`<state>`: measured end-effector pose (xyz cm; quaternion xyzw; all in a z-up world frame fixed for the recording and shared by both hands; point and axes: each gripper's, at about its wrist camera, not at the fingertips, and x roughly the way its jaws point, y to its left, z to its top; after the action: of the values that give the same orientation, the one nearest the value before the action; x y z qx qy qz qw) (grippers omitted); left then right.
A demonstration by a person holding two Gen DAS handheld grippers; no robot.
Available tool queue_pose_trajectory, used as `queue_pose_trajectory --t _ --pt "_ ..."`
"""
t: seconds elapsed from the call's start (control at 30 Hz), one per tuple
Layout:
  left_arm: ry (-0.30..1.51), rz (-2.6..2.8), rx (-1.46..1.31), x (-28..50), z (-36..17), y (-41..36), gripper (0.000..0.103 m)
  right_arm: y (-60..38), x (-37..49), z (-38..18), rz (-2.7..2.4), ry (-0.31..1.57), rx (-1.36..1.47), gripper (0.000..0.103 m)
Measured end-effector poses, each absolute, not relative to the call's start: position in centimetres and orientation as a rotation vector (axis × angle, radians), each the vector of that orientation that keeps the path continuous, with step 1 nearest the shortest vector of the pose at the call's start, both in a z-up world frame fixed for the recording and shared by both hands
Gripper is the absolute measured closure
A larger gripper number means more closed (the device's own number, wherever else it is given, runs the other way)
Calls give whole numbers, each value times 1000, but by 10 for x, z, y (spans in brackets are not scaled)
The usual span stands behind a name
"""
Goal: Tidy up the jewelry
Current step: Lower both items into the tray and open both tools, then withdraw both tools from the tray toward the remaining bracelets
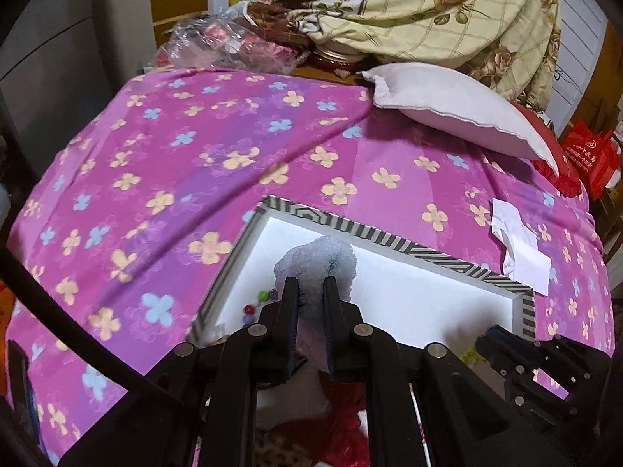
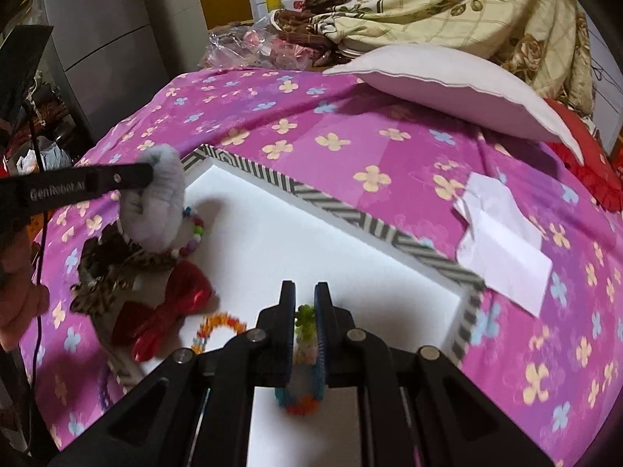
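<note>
A white tray with a striped rim (image 1: 389, 239) (image 2: 350, 210) lies on the bed. My left gripper (image 1: 311, 284) is shut on a fluffy grey scrunchie (image 1: 317, 260) and holds it above the tray's left part; the same scrunchie shows in the right wrist view (image 2: 159, 198). A beaded bracelet (image 2: 194, 229) lies under it in the tray. My right gripper (image 2: 304, 290) is shut on a multicoloured band (image 2: 303, 323) with green, orange and teal parts over the tray's near side. A red bow (image 2: 167, 307), a leopard-print bow (image 2: 109, 276) and an orange beaded ring (image 2: 218, 325) lie at the tray's left.
The bed has a pink flowered sheet (image 1: 175, 148). A grey pillow (image 1: 459, 109) and a floral quilt (image 1: 428, 7) lie at the back. A folded white paper (image 2: 502, 249) lies right of the tray. A plastic bag (image 1: 226, 43) sits at the back left.
</note>
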<state>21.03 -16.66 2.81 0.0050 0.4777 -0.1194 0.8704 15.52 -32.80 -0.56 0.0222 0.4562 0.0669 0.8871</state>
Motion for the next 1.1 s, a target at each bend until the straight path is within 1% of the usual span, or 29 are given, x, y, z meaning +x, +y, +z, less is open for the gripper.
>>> queue_pose_trajectory --t 0.2,0.23,0.27,0.3,0.33,0.4,0.47,0.6,0.67,0.73,1.1 --pt "1053 -253 6 218 0 -171 83 -336 170 -16 150 943 111 93" --pt "1057 -254 2 218 -3 -170 83 -339 169 -17 149 943 131 91" --pt "1063 -256 -12 219 -6 -168 83 -342 168 -18 149 945 150 85" --pt "1066 -260 -28 219 -7 -166 82 -346 165 -18 149 945 169 82" --pt "1067 -264 -39 219 -7 -164 80 -350 161 -17 145 943 183 79" --pt "1063 -272 -54 217 -6 -161 70 -354 153 -14 141 935 191 78" --pt "1060 -278 -63 215 -3 -158 65 -358 143 -11 133 927 194 76" --pt "1040 -289 -58 204 9 -154 64 -363 120 -4 121 920 210 73" --pt "1017 -294 -45 195 17 -152 62 -363 107 2 123 914 219 66" --pt "994 -292 -27 184 25 -149 61 -361 91 8 126 896 223 63" --pt "918 -283 17 110 52 -129 61 -336 8 31 154 866 234 56"
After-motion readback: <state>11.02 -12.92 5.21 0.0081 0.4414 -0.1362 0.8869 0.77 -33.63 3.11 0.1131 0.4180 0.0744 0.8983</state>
